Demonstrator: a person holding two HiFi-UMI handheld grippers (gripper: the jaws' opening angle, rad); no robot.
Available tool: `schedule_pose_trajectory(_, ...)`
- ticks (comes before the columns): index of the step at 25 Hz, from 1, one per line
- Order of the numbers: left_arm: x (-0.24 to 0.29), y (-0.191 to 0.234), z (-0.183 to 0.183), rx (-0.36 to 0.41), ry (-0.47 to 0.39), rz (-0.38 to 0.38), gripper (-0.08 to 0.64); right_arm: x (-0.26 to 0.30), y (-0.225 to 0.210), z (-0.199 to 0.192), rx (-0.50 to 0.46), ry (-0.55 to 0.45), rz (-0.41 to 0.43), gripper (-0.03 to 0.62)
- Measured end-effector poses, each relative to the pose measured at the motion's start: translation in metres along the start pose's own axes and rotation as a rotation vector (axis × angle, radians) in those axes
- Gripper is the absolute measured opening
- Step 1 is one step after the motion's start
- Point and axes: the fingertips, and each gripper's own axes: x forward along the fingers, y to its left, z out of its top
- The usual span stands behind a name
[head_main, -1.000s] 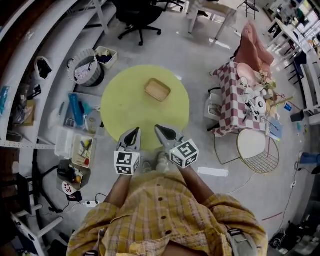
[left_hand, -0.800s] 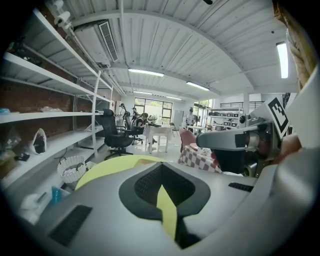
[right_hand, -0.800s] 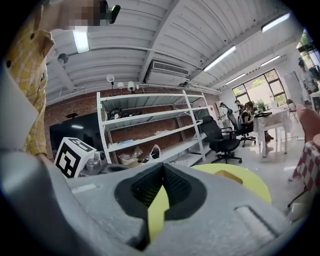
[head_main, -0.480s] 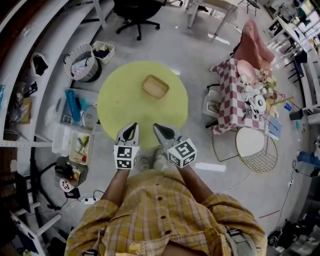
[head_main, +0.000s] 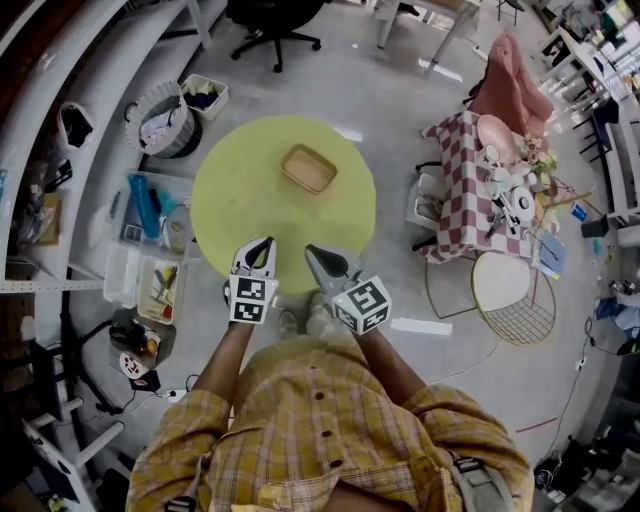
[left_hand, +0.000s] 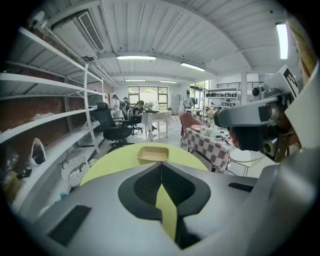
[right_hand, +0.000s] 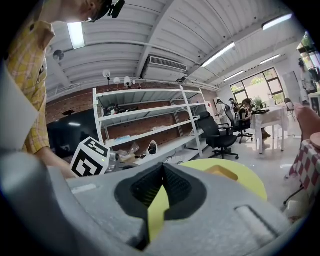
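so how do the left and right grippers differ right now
The left gripper points straight at the wooden tray on the yellow table; the right gripper angles leftward, so the tray sits right of centre in its view. The left marker cube faces the head camera square; the right marker cube is turned cornerwise. Both grippers are shut on nothing, held by the table's near edge.
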Motion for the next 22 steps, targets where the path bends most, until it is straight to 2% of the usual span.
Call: schedule_pose_trajectory(22, 0.068, 0.019, -0.060, 0.122, 0.249, -0.044, 0.006, 0.022, -0.024, -0.007, 0.031, 0.034, 0.014, -0.003)
